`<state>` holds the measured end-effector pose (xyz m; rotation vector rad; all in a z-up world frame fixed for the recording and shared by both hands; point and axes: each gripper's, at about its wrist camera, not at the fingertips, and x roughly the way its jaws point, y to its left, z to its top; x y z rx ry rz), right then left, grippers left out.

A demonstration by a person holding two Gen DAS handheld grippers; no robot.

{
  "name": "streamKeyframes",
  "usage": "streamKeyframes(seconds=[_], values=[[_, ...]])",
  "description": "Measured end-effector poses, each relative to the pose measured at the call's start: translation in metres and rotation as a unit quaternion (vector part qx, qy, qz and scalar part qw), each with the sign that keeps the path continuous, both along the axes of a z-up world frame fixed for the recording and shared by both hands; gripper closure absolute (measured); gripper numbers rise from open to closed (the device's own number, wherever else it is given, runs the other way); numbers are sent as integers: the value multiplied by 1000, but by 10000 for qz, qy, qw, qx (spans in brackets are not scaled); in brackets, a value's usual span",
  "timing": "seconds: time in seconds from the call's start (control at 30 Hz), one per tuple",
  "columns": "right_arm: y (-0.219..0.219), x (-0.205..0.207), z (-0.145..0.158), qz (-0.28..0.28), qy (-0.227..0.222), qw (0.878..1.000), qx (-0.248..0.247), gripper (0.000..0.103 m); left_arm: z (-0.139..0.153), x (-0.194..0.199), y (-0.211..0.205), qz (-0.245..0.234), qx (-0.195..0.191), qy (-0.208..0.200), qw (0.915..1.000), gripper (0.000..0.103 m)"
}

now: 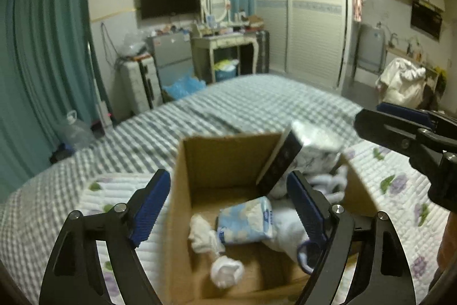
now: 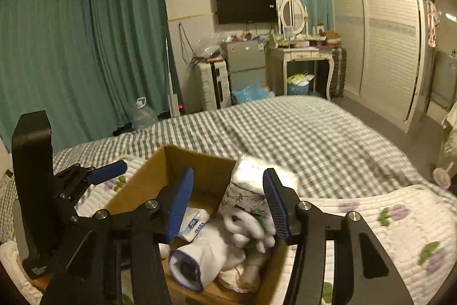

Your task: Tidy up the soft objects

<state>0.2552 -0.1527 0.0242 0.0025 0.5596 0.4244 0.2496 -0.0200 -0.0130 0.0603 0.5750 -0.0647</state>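
An open cardboard box (image 1: 220, 159) (image 2: 137, 185) sits on the bed. Inside lie a blue tissue pack (image 1: 245, 222) (image 2: 195, 222), white socks (image 1: 225, 270), a white glove (image 2: 248, 227) and a rolled white cloth with a blue rim (image 2: 200, 262). A floral wrapped pack (image 1: 311, 150) (image 2: 251, 185) leans over the box's far right corner. My left gripper (image 1: 228, 207) is open above the box, empty; it also shows in the right wrist view (image 2: 107, 173). My right gripper (image 2: 228, 205) is open over the box's right side, empty; in the left wrist view it sits at the right (image 1: 400, 122).
The box rests on a white floral quilt (image 1: 400, 190) (image 2: 385, 219) over a grey checked bedspread (image 1: 257, 105) (image 2: 300, 133). Beyond the bed stand teal curtains (image 2: 85, 33), a dressing table (image 2: 302, 56), a small fridge (image 2: 245, 62) and a wardrobe (image 2: 382, 33).
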Motion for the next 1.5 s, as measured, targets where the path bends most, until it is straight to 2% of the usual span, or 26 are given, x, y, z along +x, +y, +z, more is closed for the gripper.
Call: streamKeyframes(seconds=[0.03, 0.17, 0.3, 0.37, 0.47, 0.53, 0.63, 0.77, 0.83, 0.93, 1.1, 1.23, 1.37, 1.5], values=[[-4, -8, 11, -27, -62, 10000, -14, 52, 7, -5, 0, 18, 24, -69, 10000, 18], [-20, -48, 65, -182, -455, 9988, -33, 52, 66, -46, 0, 76, 107, -624, 9980, 18], [-33, -95, 117, -337, -841, 9959, -30, 44, 132, -106, -2, 152, 93, -1310, 9912, 18], [-40, -123, 141, -431, -1058, 9934, -21, 43, 152, -135, -1, 175, 65, -1619, 9866, 9], [-50, -167, 171, -580, -1450, 9877, 23, 31, 180, -188, -1, 213, 74, -2147, 9764, 8], [-55, -189, 181, -603, -1576, 9857, 59, 20, 187, -209, 0, 186, 116, -2308, 9728, 8], [-56, -220, 188, -704, -1753, 9820, -38, 9, 190, -241, 2, 194, 209, -2473, 9685, 8], [-57, -247, 181, -751, -1938, 9781, 62, 2, 177, -254, 11, 146, 133, -2578, 9660, 8], [-56, -257, 168, -706, -1968, 9777, 170, 0, 162, -256, 17, 193, 40, -2509, 9678, 8], [-49, -265, 143, -779, -2059, 9754, 71, 0, 141, -253, 19, 287, 23, -2385, 9707, 8], [-31, -255, 88, -857, -1970, 9766, -55, 0, 98, -242, 19, 532, 305, -2136, 9750, 8], [-27, -243, 45, -832, -1686, 9822, 33, 0, 68, -236, 22, 558, 253, -1911, 9797, 8], [-29, -235, 21, -860, -1474, 9853, 126, 0, 47, -228, 17, 570, 416, -1675, 9833, 8], [-30, -222, 10, -913, -1317, 9871, 80, 0, 34, -223, 19, 529, 218, -1459, 9876, 8]])
